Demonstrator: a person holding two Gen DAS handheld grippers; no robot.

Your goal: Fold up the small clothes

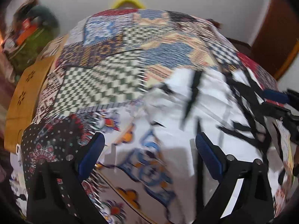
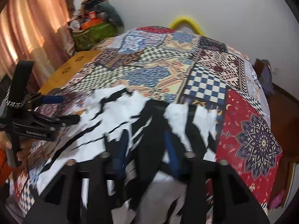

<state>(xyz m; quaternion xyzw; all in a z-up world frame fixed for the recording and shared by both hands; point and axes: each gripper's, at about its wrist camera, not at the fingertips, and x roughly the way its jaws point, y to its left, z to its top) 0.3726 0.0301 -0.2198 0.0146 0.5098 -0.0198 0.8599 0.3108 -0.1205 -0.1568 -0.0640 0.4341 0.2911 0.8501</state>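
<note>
A small white garment with black streaks (image 1: 205,100) lies on the patchwork bedspread (image 1: 104,78). In the left wrist view my left gripper (image 1: 149,140) is open, its blue-padded fingers (image 1: 93,149) spread just above the garment's near left edge. The right gripper (image 1: 280,100) shows at the far right edge of that view. In the right wrist view the garment (image 2: 115,115) spreads across the middle, and my right gripper (image 2: 147,145) has its fingers (image 2: 122,149) close together with black and white cloth between them. The left gripper (image 2: 61,110) shows at the left, open.
A yellow wooden board (image 1: 24,97) edges the bed at the left. A green bag of clutter (image 2: 93,31) stands by the orange curtain (image 2: 28,28). A yellow ring (image 2: 186,23) rests against the white wall. A brown chair (image 2: 284,112) stands at the right.
</note>
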